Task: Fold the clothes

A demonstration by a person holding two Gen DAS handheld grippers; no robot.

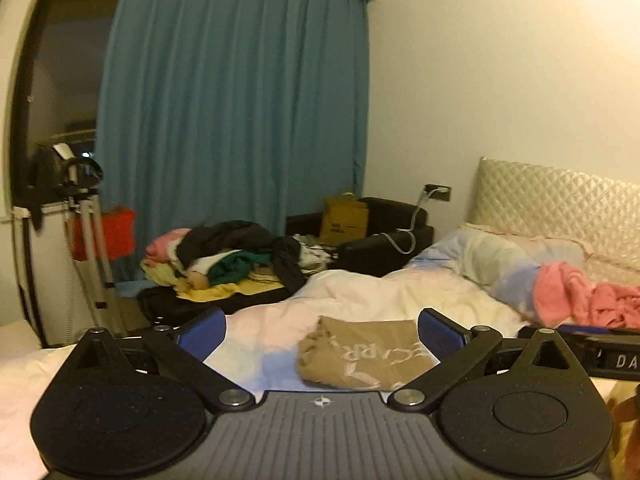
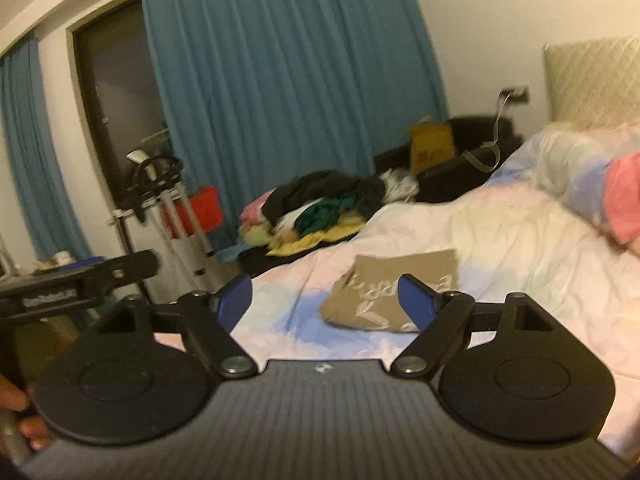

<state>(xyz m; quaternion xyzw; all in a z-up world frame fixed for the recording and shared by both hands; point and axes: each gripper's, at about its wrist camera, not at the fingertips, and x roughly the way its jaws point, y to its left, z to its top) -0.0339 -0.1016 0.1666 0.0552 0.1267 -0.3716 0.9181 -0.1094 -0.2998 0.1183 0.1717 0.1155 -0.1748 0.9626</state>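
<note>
Left gripper (image 1: 322, 330): black linkage arms with blue ribbed pads, jaws spread wide, nothing between the pads. It is held above the bed and apart from the cloth.

Right gripper (image 2: 326, 300): same build, jaws spread, nothing pinched. Its view is somewhat blurred. The left gripper's black body shows at the left edge of that view, and fingers of a hand (image 2: 16, 408) show at the lower left corner.

Folded tan garment with pale lettering (image 1: 362, 354) (image 2: 394, 292): lies flat as a compact rectangle on the bed, ahead of both grippers and touched by neither. The lettering cannot be read in full.

Bed with a rumpled pastel duvet in white, pink and blue (image 1: 360, 296) (image 2: 500, 232): carries the tan garment near its middle. A crumpled pink garment (image 1: 580, 294) (image 2: 624, 204) lies unfolded near the cream quilted headboard (image 1: 560, 196), well apart from the tan one.

Heap of mixed clothing in black, green, yellow and pink (image 1: 228, 256) (image 2: 312, 208): piled beside the far edge of the bed, in front of the long blue curtain (image 1: 240, 100). A brown paper bag (image 1: 344, 220) stands on a dark piece of furniture to the right of the heap.

A silver tripod (image 1: 90, 256) stands left of the heap, near a dark window.
</note>
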